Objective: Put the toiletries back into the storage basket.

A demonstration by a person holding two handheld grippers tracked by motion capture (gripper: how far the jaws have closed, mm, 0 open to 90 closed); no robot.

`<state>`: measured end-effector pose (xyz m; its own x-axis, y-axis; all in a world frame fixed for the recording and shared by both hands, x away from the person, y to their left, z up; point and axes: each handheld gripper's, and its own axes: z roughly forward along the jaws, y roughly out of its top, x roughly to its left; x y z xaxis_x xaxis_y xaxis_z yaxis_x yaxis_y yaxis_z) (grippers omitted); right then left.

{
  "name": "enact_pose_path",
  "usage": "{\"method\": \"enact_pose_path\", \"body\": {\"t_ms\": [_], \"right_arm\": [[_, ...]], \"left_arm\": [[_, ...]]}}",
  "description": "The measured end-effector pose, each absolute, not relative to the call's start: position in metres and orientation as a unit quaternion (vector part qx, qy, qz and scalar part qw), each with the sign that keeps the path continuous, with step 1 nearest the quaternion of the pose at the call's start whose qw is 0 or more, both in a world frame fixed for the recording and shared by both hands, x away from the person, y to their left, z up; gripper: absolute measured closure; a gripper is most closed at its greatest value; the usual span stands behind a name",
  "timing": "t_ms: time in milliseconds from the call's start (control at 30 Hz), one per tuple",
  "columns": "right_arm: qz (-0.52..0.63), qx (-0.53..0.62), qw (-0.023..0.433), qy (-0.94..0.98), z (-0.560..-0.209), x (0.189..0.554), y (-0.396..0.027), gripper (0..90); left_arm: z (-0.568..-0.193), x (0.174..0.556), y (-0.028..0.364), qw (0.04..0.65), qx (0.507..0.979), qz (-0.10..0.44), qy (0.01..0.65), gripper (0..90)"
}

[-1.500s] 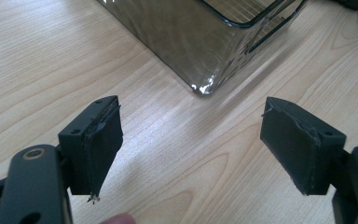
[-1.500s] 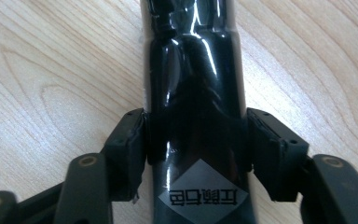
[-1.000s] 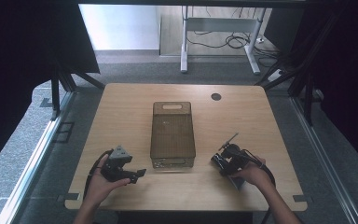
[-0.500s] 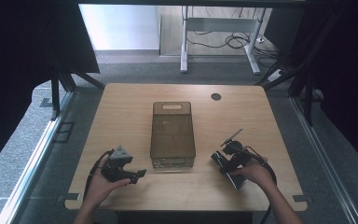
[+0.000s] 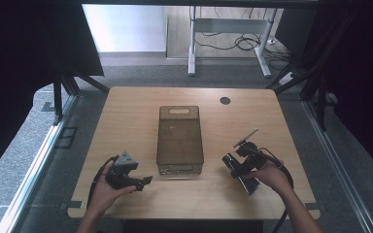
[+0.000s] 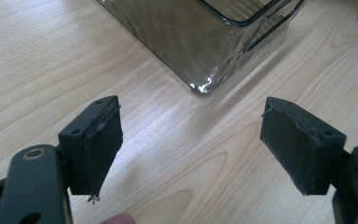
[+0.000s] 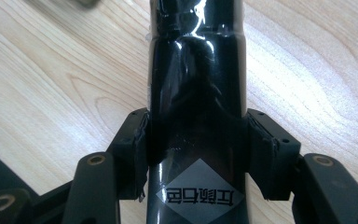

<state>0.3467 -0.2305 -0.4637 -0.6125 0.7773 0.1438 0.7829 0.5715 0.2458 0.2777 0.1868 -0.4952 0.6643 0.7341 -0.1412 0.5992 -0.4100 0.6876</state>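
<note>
My right gripper is shut on a glossy black bottle with a silver diamond label, its pads pressing both sides. In the high view this gripper hovers at the table's front right, and the black bottle juts out toward the front edge. My left gripper rests at the front left, open, with nothing between its fingers. In the left gripper view its jaws stand wide apart over bare wood, pointing at a corner of the smoked clear bin.
The empty smoked bin stands lengthwise in the middle of the wooden table, between both hands. A round cable hole sits at the back right. Beyond the table's far edge stands a metal desk frame.
The right gripper has lifted a little with the black bottle in it. The left gripper has stayed where it was.
</note>
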Motion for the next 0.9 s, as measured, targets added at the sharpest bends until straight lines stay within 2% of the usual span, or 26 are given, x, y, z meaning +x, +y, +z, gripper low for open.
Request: {"method": "enact_pose_path", "body": {"t_ms": [733,900], "right_arm": [[-0.171,-0.457,0.022,-0.872,-0.426,0.358,-0.224,45.5],[-0.19,-0.453,0.048,-0.87,-0.419,0.362,-0.221,45.5]], "left_arm": [[-0.496,0.278,0.186,0.367,0.836,0.089,0.398,21.3],[-0.496,0.278,0.187,0.368,0.835,0.09,0.399,21.3]]}}
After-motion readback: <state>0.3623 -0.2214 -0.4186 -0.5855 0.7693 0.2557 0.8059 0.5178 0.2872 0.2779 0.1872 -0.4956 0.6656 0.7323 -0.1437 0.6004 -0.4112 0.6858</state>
